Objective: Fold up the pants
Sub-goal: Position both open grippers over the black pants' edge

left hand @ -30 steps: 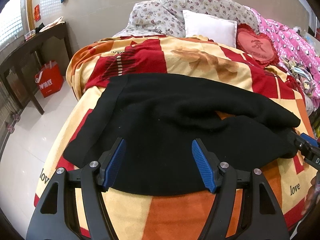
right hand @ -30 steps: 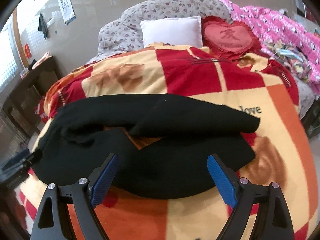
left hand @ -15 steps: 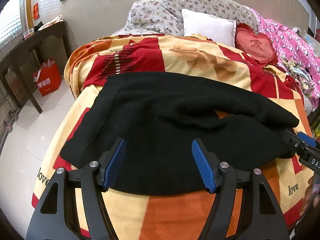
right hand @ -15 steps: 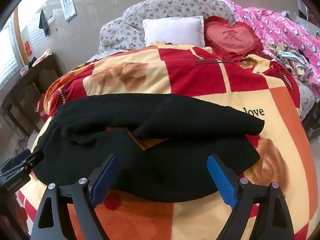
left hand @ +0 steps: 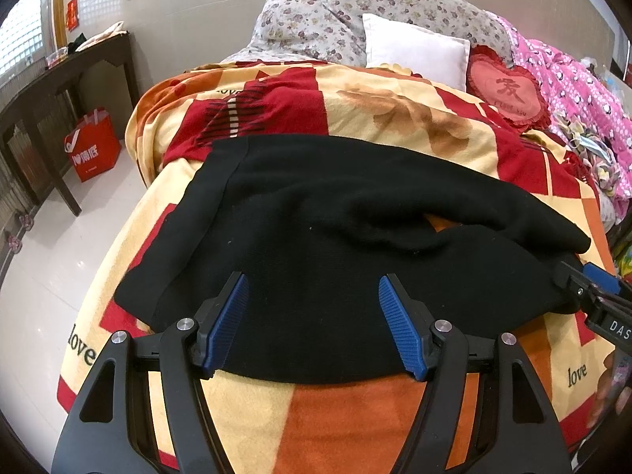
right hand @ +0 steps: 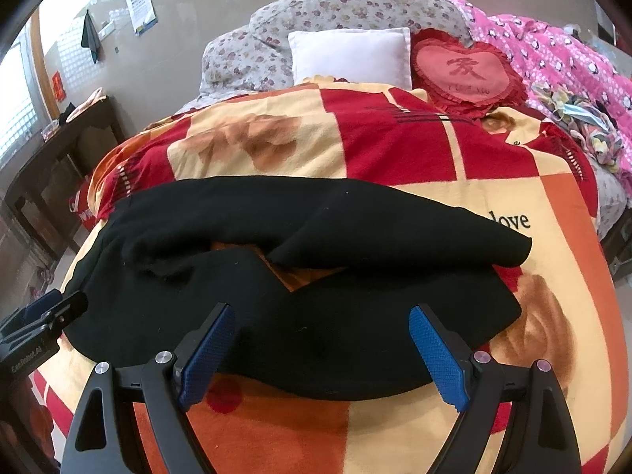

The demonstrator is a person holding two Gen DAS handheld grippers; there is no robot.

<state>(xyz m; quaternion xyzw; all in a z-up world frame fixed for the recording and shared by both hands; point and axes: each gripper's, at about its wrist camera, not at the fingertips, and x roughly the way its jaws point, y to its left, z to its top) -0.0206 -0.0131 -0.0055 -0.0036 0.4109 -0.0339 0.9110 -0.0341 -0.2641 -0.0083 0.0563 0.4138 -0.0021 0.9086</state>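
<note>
Both our left gripper (left hand: 312, 324) and right gripper (right hand: 322, 351) hover released over the near edge of the black fleece pants (left hand: 335, 237); we should pinch both layers evenly.

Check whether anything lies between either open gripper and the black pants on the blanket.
Nothing visible does. The left gripper and right gripper are both open over the near edge of the black pants, which lie spread out on the blanket with nothing on top.
</note>
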